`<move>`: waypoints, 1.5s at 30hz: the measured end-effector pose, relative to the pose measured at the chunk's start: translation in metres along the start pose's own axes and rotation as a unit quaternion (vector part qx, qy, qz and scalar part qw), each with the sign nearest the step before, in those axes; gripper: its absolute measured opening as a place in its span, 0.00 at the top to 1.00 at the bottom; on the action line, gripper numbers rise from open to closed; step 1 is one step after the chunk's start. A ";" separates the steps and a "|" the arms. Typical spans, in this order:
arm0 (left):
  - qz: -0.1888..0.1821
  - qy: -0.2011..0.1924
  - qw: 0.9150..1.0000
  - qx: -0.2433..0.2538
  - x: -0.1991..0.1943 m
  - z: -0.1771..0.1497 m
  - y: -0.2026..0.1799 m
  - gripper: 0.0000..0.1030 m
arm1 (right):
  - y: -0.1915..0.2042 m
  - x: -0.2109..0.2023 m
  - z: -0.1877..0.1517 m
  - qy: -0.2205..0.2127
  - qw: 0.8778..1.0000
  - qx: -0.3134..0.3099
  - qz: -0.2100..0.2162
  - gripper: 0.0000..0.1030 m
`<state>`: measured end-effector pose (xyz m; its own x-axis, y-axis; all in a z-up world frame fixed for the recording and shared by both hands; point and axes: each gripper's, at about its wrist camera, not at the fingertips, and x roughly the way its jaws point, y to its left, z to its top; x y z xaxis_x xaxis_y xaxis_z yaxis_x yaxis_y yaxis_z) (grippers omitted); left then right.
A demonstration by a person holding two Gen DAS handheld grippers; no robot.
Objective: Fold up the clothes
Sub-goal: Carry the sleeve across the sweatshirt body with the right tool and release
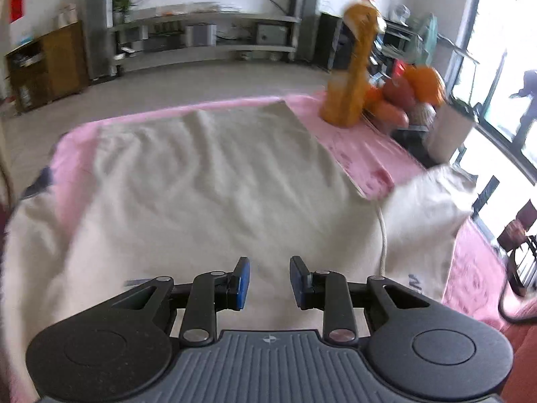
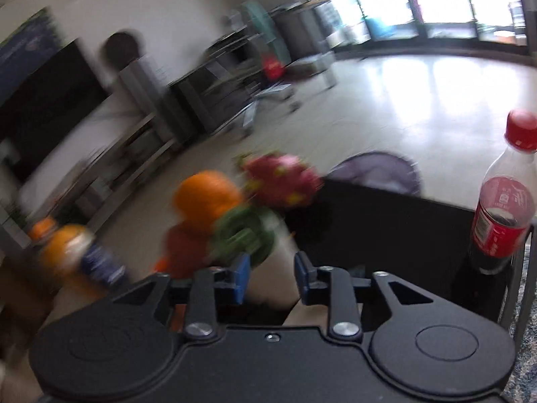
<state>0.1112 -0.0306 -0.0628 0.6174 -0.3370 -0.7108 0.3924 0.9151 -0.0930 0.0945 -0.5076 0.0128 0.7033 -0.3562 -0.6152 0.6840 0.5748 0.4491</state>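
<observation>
The cream garment (image 1: pixel 208 181) lies spread on the pink cover (image 1: pixel 362 147), its long axis running away from the left gripper (image 1: pixel 268 280), which hangs just over its near edge with fingers apart and empty. The right gripper (image 2: pixel 272 280), also apart, points at blurred fruit (image 2: pixel 208 198) and a cola bottle (image 2: pixel 503 208), so I judge the left one nearer.

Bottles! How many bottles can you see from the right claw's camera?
2. A cola bottle with a red cap stands at the far right. A blurry orange drink bottle is at the far left. Others may hide behind the fruit pile.
</observation>
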 end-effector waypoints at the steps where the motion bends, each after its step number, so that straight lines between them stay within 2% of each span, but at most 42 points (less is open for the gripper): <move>1: -0.005 0.006 1.000 -0.010 -0.007 -0.004 0.005 0.73 | 0.004 -0.013 -0.004 0.020 1.000 -0.006 0.018 0.56; 2: -0.010 0.012 1.000 -0.020 -0.014 -0.009 0.010 0.73 | 0.005 -0.023 -0.009 0.045 0.998 -0.006 0.037 0.51; 6: -0.037 0.050 0.997 -0.041 -0.025 -0.040 0.014 0.74 | -0.012 -0.031 -0.041 0.123 0.989 0.024 0.074 0.51; 9: -0.045 0.067 0.997 -0.011 -0.014 -0.047 -0.014 0.76 | -0.034 -0.014 -0.056 0.136 0.985 0.065 0.083 0.52; 11: -0.050 0.073 0.996 0.016 -0.004 -0.045 -0.037 0.77 | -0.048 0.004 -0.059 0.134 0.983 0.096 0.082 0.58; 12: -0.053 0.076 0.995 0.030 0.002 -0.045 -0.048 0.77 | -0.052 0.013 -0.056 0.128 0.984 0.100 0.078 0.65; 13: -0.056 0.079 0.994 0.044 0.007 -0.044 -0.060 0.77 | -0.054 0.023 -0.051 0.119 0.986 0.096 0.072 0.67; 15: -0.060 0.085 0.992 0.069 0.020 -0.043 -0.084 0.78 | -0.060 0.043 -0.041 0.103 0.989 0.089 0.058 0.68; 19: -0.059 0.116 0.986 0.101 0.056 -0.044 -0.120 0.78 | -0.080 0.088 -0.030 0.082 0.994 0.077 0.002 0.67; 21: -0.051 0.142 0.981 0.120 0.070 -0.049 -0.128 0.77 | -0.090 0.111 -0.025 0.073 0.995 0.070 -0.026 0.67; 23: -0.046 0.137 0.978 0.151 0.070 -0.051 -0.133 0.75 | -0.100 0.131 -0.022 0.077 0.994 0.055 -0.055 0.67; 26: -0.055 0.153 0.975 0.150 0.073 -0.047 -0.130 0.75 | -0.109 0.166 -0.015 0.107 0.991 0.039 -0.071 0.67; 29: -0.059 0.158 0.974 0.153 0.074 -0.047 -0.130 0.75 | -0.107 0.186 -0.015 0.115 0.990 0.009 -0.077 0.67; 31: -0.060 0.159 0.973 0.160 0.075 -0.047 -0.131 0.75 | -0.099 0.197 -0.018 0.122 0.989 -0.027 -0.079 0.72; 32: -0.061 0.160 0.972 0.162 0.075 -0.045 -0.130 0.75 | -0.095 0.202 -0.021 0.124 0.988 -0.046 -0.082 0.87; 33: -0.063 0.162 0.971 0.165 0.076 -0.044 -0.130 0.75 | -0.093 0.203 -0.023 0.117 0.988 -0.059 -0.087 0.93; 35: -0.068 0.165 0.969 0.174 0.077 -0.042 -0.129 0.75 | -0.086 0.200 -0.022 0.086 0.989 -0.074 -0.098 0.94; 40: -0.079 0.168 0.960 0.210 0.078 -0.041 -0.129 0.75 | -0.074 0.207 -0.016 0.059 0.990 -0.088 -0.097 0.93; 43: -0.082 0.173 0.960 0.205 0.079 -0.038 -0.126 0.75 | -0.071 0.202 -0.013 0.062 0.989 -0.086 -0.107 0.86; 45: -0.076 0.171 0.963 0.194 0.074 -0.037 -0.124 0.75 | -0.072 0.176 -0.004 0.053 0.993 -0.050 -0.089 0.81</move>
<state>0.0832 -0.1605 -0.1300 0.2971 -0.3073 -0.9040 0.7275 0.6861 0.0059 0.1683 -0.6081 -0.1305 0.5443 -0.3823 -0.7468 0.7694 0.5823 0.2627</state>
